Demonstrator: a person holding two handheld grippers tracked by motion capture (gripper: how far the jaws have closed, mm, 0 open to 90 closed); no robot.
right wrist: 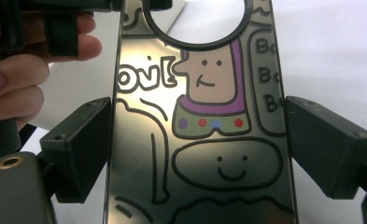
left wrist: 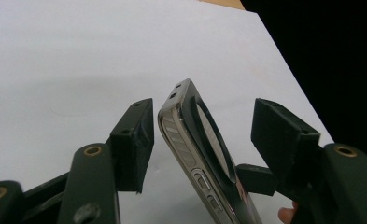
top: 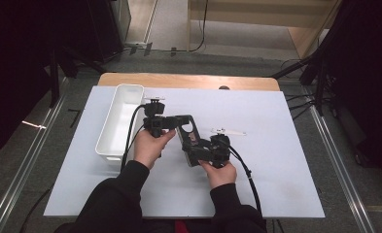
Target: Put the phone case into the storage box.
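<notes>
Apparently mid-handover, the phone (right wrist: 204,121) hangs above the table (top: 276,145), clamped across its width by the right gripper (right wrist: 197,154); the left gripper (left wrist: 204,135) straddles its top end without touching, grasp pending.

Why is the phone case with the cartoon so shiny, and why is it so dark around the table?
In the right gripper view the phone case is mirror-like, so it reflects pale light patches over its cartoon. In the left gripper view its metallic edge glints, and the near jaws look slightly soft. In the high view light falls on the white table, while the room at both sides stays nearly black.
</notes>
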